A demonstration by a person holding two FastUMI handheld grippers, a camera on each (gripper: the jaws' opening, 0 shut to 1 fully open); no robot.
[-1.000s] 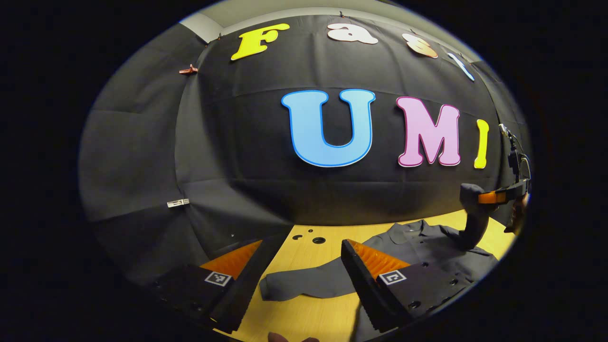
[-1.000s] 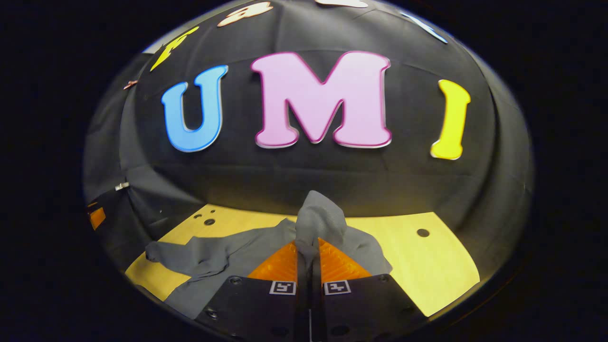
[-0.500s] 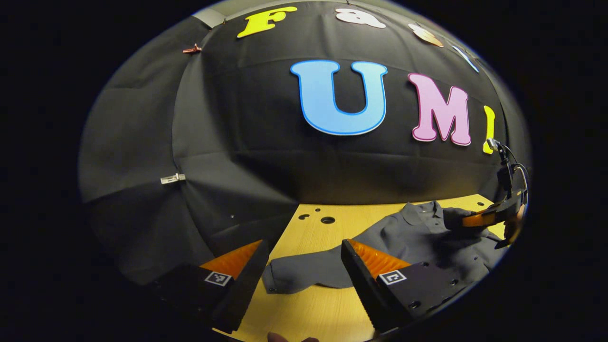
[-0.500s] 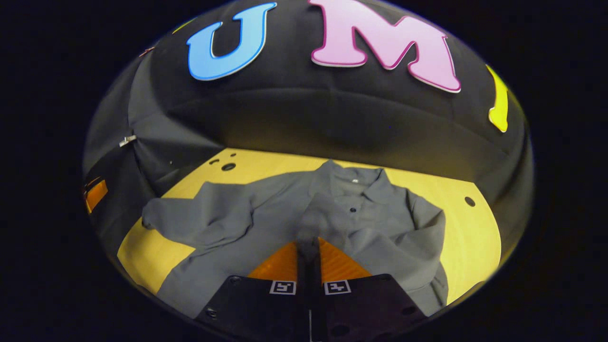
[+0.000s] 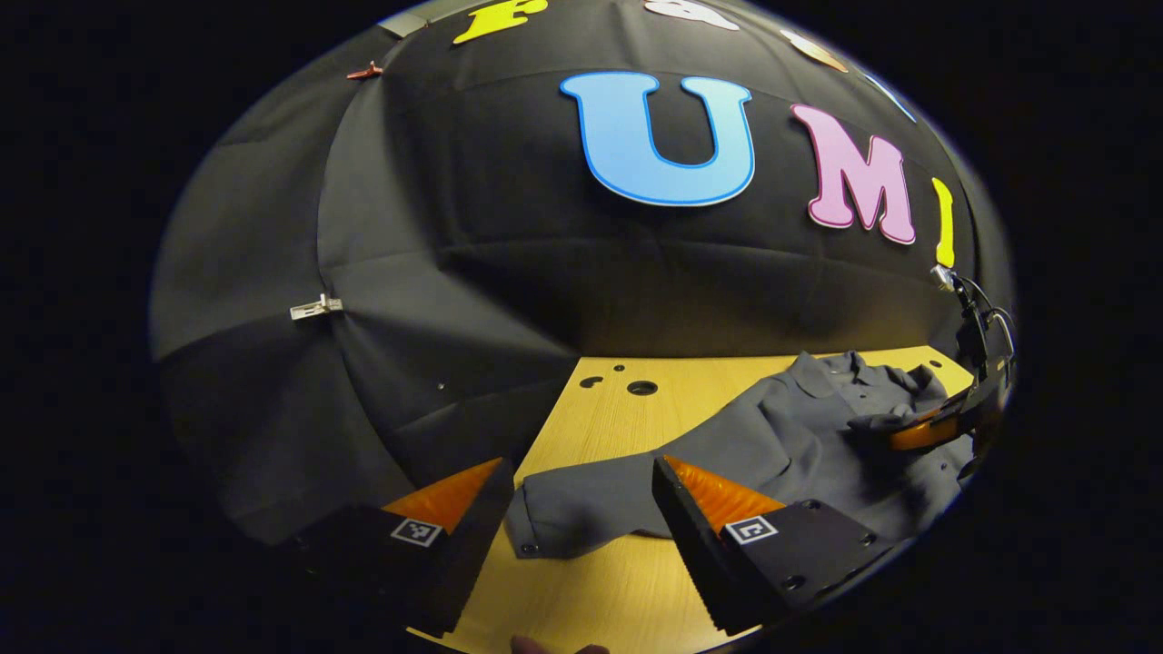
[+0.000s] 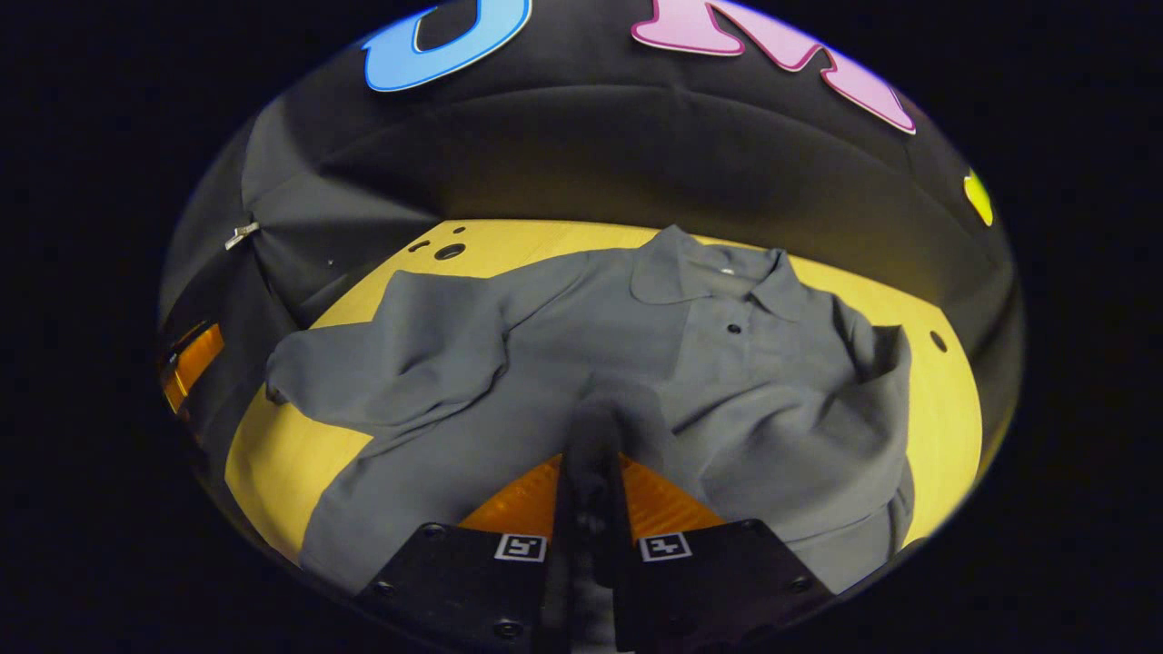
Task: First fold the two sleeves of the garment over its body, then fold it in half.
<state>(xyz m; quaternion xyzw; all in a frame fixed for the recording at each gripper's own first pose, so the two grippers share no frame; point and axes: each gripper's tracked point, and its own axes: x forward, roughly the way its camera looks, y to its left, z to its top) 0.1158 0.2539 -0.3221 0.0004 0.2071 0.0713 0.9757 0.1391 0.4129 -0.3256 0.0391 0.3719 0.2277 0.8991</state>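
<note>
A grey collared shirt (image 6: 727,381) lies face up on the yellow table (image 6: 940,400), collar toward the wall. My right gripper (image 6: 592,463) is shut on the end of one sleeve (image 6: 627,413), which is drawn from the shoulder across the shirt's body and held low over it. The other sleeve (image 6: 391,372) lies spread out sideways on the table. My left gripper (image 5: 580,468) is open, and that sleeve's cuff (image 5: 545,527) lies on the table between its fingers, untouched. The right gripper (image 5: 918,431) shows far right in the left gripper view, over the shirt (image 5: 800,436).
Round holes (image 5: 641,388) mark the table near the black cloth wall, which rises just behind it. A small clip (image 5: 309,309) hangs on the wall. The left gripper (image 6: 191,363) sits at the left edge of the right gripper view, beyond the table's side.
My right gripper has come down from a raised hold, laying its sleeve over the shirt's body; its fingers have spread slightly. The left gripper has tipped downward and stayed open over the cuff.
</note>
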